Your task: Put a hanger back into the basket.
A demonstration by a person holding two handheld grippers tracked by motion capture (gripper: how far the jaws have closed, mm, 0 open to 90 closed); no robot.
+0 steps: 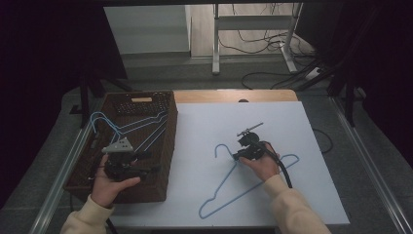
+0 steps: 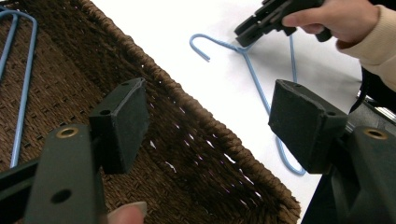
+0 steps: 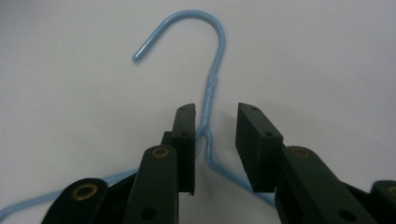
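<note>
Right gripper (image 3: 215, 149) over the white table (image 1: 204, 126), jaws parted and straddling the twisted neck of the blue hanger (image 3: 211, 93) without pressing it; hanger flat on the sheet, hook pointing away toward the basket side. Left gripper (image 2: 205, 126) spread wide and holding nothing, poised above the brown wicker basket (image 2: 196, 154), more blue hangers (image 1: 126, 124) lying inside.

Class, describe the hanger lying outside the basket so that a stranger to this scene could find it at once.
Start at the white sheet covering the table, right of the brown woven basket. A light blue wire hanger lies flat on it, its twisted neck between the open jaws of the right gripper. Unlike the blue hangers in the basket, it lies alone.
</note>
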